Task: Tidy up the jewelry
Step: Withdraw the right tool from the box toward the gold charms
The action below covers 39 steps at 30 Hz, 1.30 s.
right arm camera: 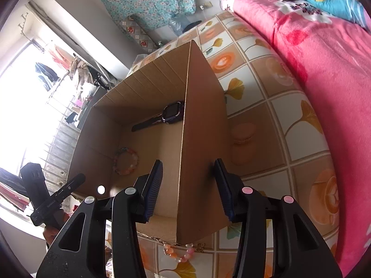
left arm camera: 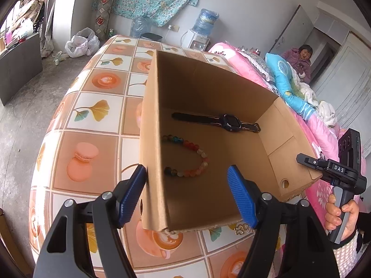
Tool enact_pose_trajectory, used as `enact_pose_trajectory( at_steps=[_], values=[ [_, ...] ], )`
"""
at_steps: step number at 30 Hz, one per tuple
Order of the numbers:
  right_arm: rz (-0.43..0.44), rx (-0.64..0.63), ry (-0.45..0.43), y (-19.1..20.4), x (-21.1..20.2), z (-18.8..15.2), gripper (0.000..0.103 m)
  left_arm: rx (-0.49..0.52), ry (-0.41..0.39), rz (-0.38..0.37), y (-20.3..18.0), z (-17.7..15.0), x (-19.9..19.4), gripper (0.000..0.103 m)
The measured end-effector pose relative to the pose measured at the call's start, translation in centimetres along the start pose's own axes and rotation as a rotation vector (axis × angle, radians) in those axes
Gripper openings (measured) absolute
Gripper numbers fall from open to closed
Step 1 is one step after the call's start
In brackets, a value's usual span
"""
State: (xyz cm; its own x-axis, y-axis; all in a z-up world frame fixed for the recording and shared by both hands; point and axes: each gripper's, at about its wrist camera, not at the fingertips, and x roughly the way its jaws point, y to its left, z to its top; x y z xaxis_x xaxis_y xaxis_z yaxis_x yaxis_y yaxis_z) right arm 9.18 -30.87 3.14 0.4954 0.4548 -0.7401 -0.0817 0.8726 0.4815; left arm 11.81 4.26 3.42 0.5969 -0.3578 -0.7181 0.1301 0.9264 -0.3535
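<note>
both tongs (left arm camera: 186,193) (right arm camera: 189,191) apart astride cardboard box (left arm camera: 208,88) walls, watch (left arm camera: 228,122) and bead bracelet (left arm camera: 187,156) inside

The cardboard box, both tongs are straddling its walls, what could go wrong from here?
1. Each tongs has only a thin wall of the cardboard box between its open pads, so a one-sided squeeze or lift could tip the box, sliding the watch and bead bracelet.
2. A pink bracelet lies against the box's near corner; shifting the box may drag it or trap it underneath.
</note>
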Motion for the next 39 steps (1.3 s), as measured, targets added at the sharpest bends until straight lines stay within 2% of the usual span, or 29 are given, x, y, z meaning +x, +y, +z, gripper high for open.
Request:
enact_pose_trajectory(
  at_steps=[9, 17, 23, 24, 26, 28, 31, 33, 36, 38, 39],
  values=[
    [0.013, 0.011, -0.015, -0.8, 0.1, 0.2, 0.045, 0.001, -0.010, 0.007, -0.6, -0.8, -0.3, 0.070],
    [-0.035, -0.024, -0.022, -0.2, 0.6, 1.4, 0.047, -0.003, -0.017, 0.012, -1.0, -0.6, -0.1, 0.071],
    [-0.040, -0.041, -0.036, -0.3, 0.4, 1.2, 0.048, -0.016, -0.031, -0.009, -0.7, -0.8, -0.3, 0.073],
    [-0.042, -0.030, -0.048, -0.4, 0.0, 1.0, 0.050, -0.018, -0.037, -0.014, -0.5, -0.9, -0.5, 0.074],
    [-0.044, -0.010, -0.098, -0.6, -1.4, 0.6, 0.056, -0.008, -0.071, 0.023, -0.4, -1.2, -1.2, 0.075],
    [-0.054, -0.006, -0.165, -0.7, -3.4, -0.4, 0.058, 0.007, -0.128, 0.060, -0.2, -1.8, -2.6, 0.076],
    [-0.082, -0.034, -0.254, -0.3, -6.6, -2.7, 0.061, 0.037, -0.215, 0.067, 0.2, -3.5, -5.3, 0.081],
    [-0.107, -0.072, -0.284, 0.2, -7.9, -4.7, 0.062, 0.072, -0.245, 0.073, 0.1, -5.1, -6.6, 0.085],
    [-0.141, -0.138, -0.261, 1.4, -7.9, -7.9, 0.062, 0.139, -0.227, 0.073, -0.7, -7.8, -7.2, 0.089],
    [-0.150, -0.172, -0.213, 2.2, -6.7, -9.8, 0.062, 0.192, -0.182, 0.082, -1.8, -9.4, -6.4, 0.092],
    [-0.153, -0.190, -0.179, 2.6, -5.7, -10.5, 0.057, 0.221, -0.151, 0.081, -2.4, -10.0, -5.6, 0.092]
  ],
)
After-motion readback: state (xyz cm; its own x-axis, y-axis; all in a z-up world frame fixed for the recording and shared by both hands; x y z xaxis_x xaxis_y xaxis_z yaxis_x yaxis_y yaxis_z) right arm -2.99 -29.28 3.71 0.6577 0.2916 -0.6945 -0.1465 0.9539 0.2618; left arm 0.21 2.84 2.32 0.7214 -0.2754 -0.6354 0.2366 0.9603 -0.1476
